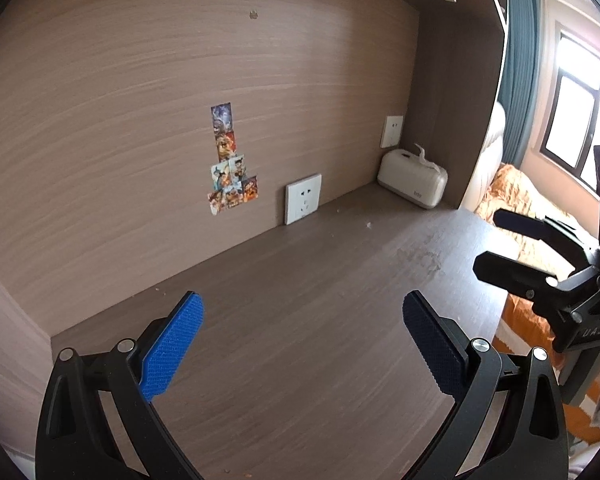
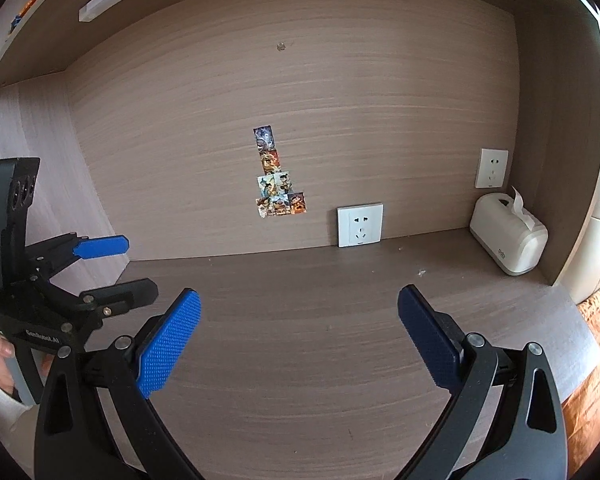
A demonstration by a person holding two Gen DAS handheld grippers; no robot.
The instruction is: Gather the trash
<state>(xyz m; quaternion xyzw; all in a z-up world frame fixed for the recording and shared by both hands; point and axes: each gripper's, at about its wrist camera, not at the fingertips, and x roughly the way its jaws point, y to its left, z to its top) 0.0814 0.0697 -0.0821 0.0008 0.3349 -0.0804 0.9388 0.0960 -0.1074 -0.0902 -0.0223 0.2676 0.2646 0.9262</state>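
My left gripper (image 1: 302, 308) is open and empty above the dark wooden desk (image 1: 300, 280). It also shows at the left of the right wrist view (image 2: 134, 268), open. My right gripper (image 2: 299, 306) is open and empty above the same desk (image 2: 320, 340). It shows at the right edge of the left wrist view (image 1: 488, 240), open. A few tiny pale crumbs (image 1: 367, 224) lie on the desk near the back wall; one speck shows in the right wrist view (image 2: 421, 272). No larger piece of trash is in view.
A white tissue box (image 1: 413, 179) (image 2: 508, 236) stands in the back right corner. Two wall sockets (image 1: 303, 198) (image 1: 392, 131) and several stickers (image 1: 228, 160) are on the back panel. An orange blanket (image 1: 516, 188) lies beyond the desk's right edge.
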